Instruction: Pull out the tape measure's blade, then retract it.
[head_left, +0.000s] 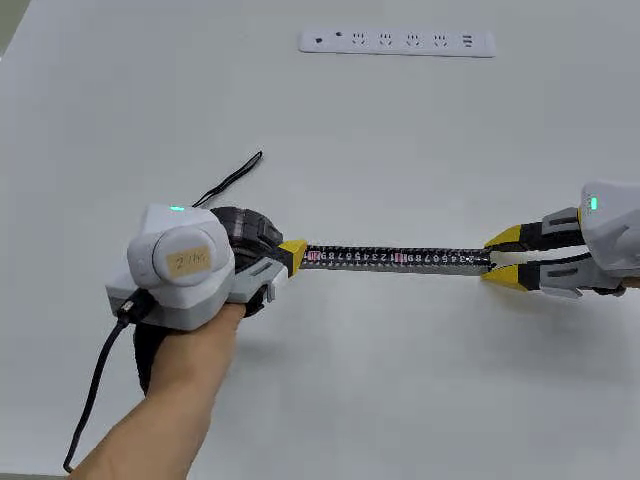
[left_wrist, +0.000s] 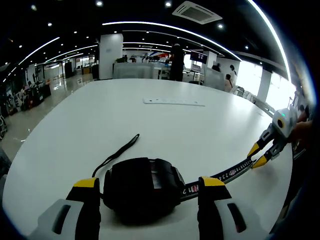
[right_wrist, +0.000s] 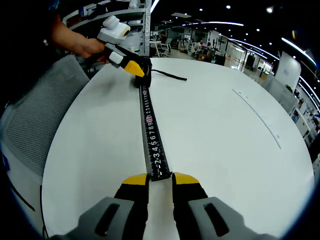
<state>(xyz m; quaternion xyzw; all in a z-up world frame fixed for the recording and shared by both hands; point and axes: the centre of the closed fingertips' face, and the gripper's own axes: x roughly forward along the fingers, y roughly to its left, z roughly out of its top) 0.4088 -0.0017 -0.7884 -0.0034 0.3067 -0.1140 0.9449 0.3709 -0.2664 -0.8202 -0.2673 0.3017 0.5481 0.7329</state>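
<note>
- Head view: left gripper (head_left: 280, 268) clamps the black plastic tape measure case (head_left: 245, 232) on the white table (head_left: 400, 130).
- Right gripper (head_left: 497, 258) pinches the tip of its dark numbered blade (head_left: 400, 258), stretched between both.
- Pull-out looks under way; retraction next needs a slow, guided return.

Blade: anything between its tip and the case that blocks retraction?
Nothing visible. The blade runs straight over bare table from the right gripper to the case in the left gripper; the strap lies off that line.
</note>
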